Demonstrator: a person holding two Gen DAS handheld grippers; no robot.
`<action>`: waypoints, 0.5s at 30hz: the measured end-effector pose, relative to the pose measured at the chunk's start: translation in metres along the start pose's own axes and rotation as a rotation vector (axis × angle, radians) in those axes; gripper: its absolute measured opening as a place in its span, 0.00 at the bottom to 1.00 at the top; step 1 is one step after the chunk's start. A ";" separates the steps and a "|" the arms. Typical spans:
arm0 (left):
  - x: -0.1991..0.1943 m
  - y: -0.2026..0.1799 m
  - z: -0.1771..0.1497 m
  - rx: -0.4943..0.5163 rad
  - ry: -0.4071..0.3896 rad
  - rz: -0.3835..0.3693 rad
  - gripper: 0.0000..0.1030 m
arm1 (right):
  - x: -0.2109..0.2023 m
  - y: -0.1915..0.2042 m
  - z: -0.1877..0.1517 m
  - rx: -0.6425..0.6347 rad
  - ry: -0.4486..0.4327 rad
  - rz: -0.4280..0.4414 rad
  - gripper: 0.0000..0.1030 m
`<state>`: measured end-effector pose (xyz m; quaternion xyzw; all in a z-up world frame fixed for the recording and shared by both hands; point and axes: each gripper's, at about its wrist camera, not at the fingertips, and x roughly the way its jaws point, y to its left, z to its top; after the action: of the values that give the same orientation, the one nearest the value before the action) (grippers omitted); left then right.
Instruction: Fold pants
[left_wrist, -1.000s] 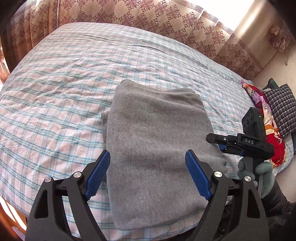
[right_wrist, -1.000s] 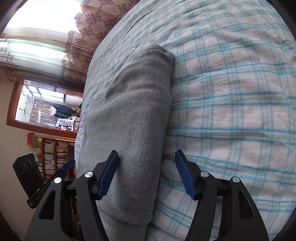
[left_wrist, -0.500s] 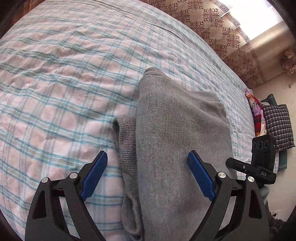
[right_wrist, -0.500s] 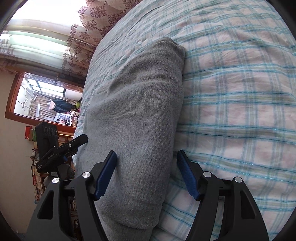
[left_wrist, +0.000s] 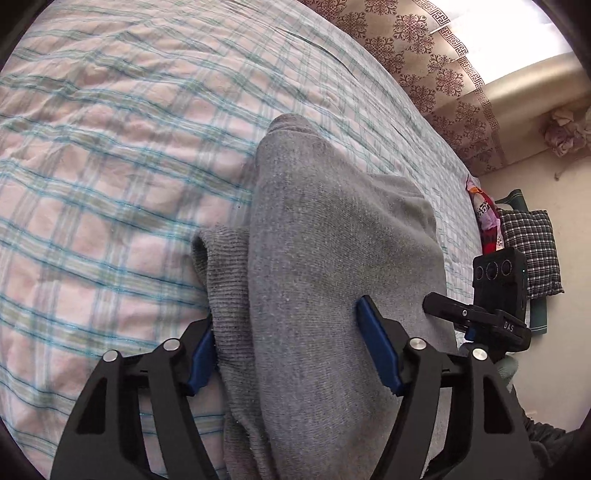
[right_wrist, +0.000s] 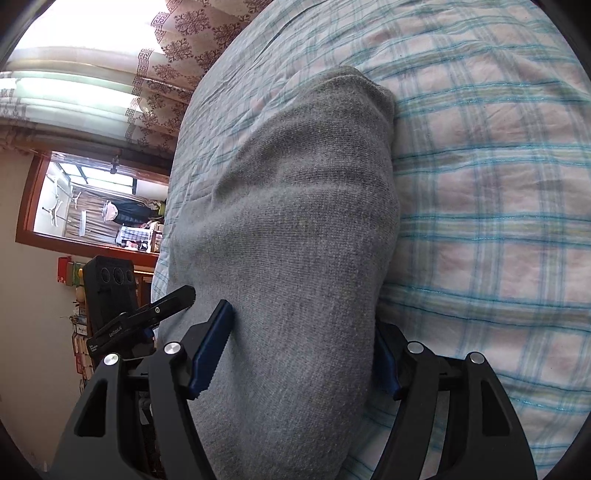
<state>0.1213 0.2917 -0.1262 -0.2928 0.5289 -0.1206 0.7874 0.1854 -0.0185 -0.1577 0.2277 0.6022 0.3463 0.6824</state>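
Observation:
The folded grey pants (left_wrist: 332, 258) lie on the plaid bedspread (left_wrist: 110, 166). My left gripper (left_wrist: 291, 354) is open, its jaws straddling the near left edge of the bundle, where a ribbed cuff (left_wrist: 221, 266) sticks out. My right gripper (right_wrist: 299, 354) is open too and straddles the right edge of the pants (right_wrist: 303, 221); its right pad is partly hidden under the cloth. Each gripper shows in the other's view: the right gripper (left_wrist: 480, 317) at the far right, the left gripper (right_wrist: 147, 317) at the left.
The bed's plaid cover (right_wrist: 498, 184) fills most of both views. Patterned curtains (left_wrist: 443, 66) hang behind the bed. A checked cushion (left_wrist: 532, 251) and bright cloth (left_wrist: 487, 225) lie at the bed's right side. A window (right_wrist: 92, 210) and shelves (right_wrist: 79, 343) are at the left.
Both grippers have moved forward and down onto the pants, so each pair of jaws now straddles an edge of the bundle. The jaws have stayed open.

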 end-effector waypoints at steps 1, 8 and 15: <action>-0.001 -0.001 -0.001 0.003 -0.006 0.003 0.61 | 0.000 0.003 0.000 -0.017 -0.004 -0.020 0.55; -0.012 -0.010 -0.001 0.011 -0.029 0.021 0.45 | -0.013 0.015 0.004 -0.079 -0.040 -0.021 0.37; -0.024 -0.034 0.012 0.036 -0.061 0.016 0.39 | -0.048 0.036 0.020 -0.150 -0.123 0.000 0.31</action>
<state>0.1268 0.2805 -0.0844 -0.2780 0.5049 -0.1147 0.8091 0.1958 -0.0287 -0.0968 0.1970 0.5317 0.3759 0.7330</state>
